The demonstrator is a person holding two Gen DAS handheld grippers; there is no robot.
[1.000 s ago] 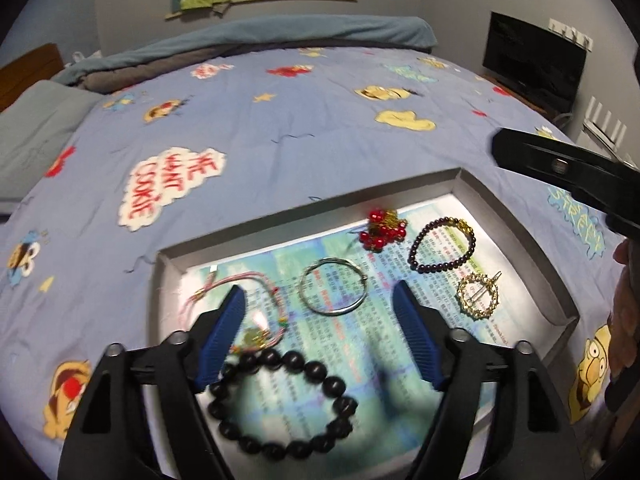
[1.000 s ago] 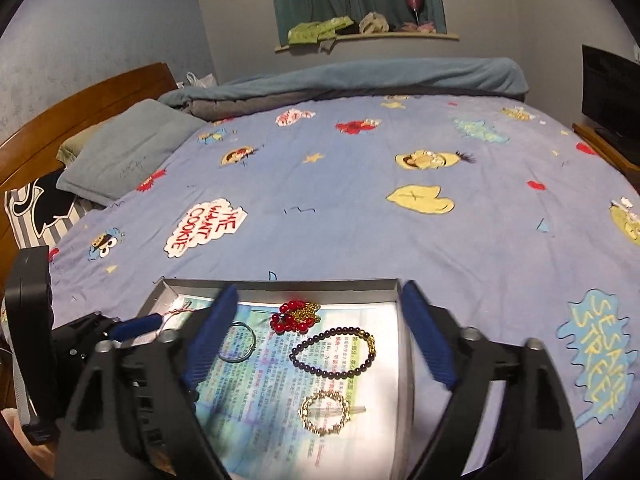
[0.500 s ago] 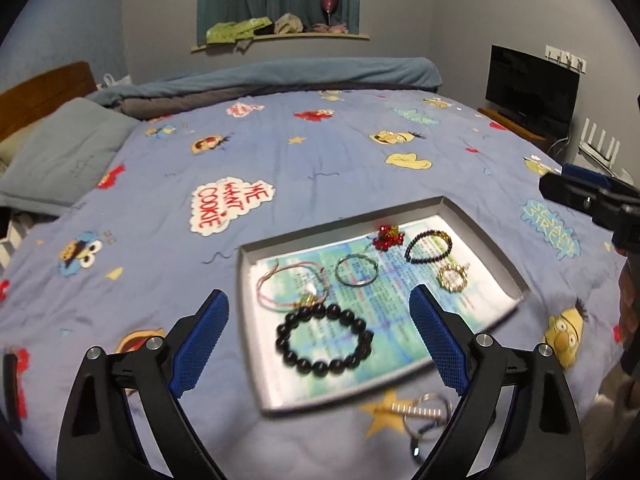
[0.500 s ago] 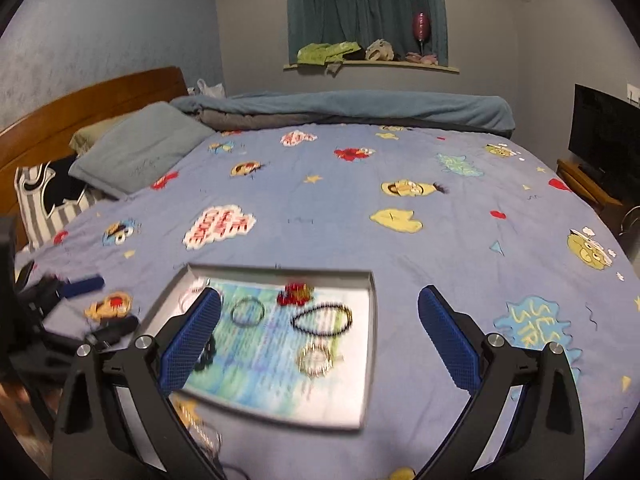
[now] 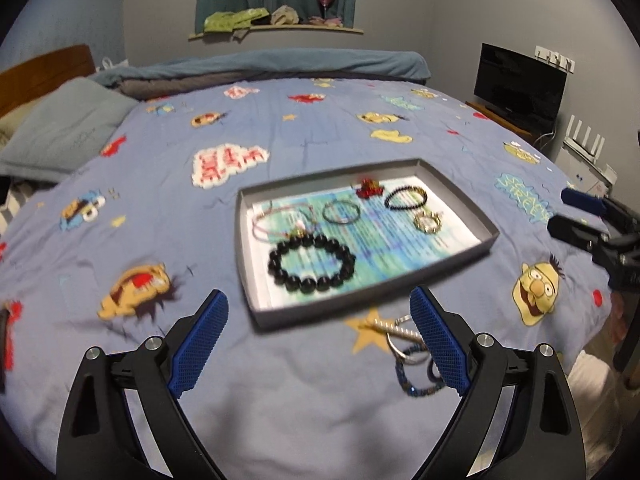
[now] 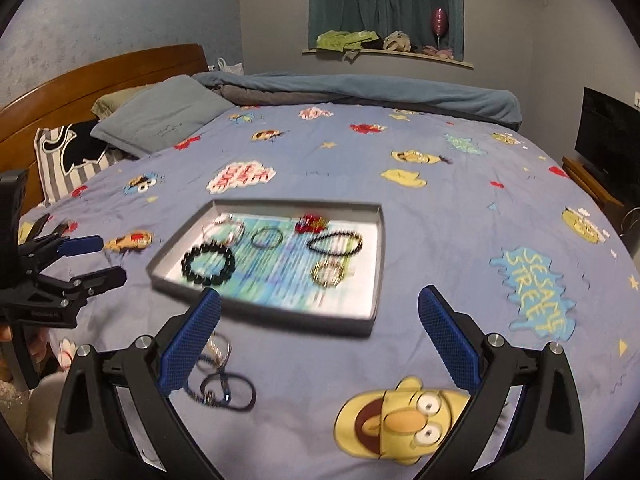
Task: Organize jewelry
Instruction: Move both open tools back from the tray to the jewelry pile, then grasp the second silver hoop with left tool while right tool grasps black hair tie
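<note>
Both your grippers hang with jaws spread wide and nothing between them: the left gripper (image 5: 320, 344) and the right gripper (image 6: 318, 340) have each just been opening. Just ahead of your left one, on the bedspread (image 5: 304, 132) outside the tray (image 5: 248, 304), lie the loose pieces (image 5: 408, 348): what looks like a metal ring with a silvery bar and a dark blue cord, though blur makes this uncertain. Expect them to be light, limp and slippery on metal, so pinch the cord or ring edge low against the soft cover. Farther out, the tray holds the black bead bracelet (image 5: 312, 266), stiffer and heavier, best taken across one bead.
</note>
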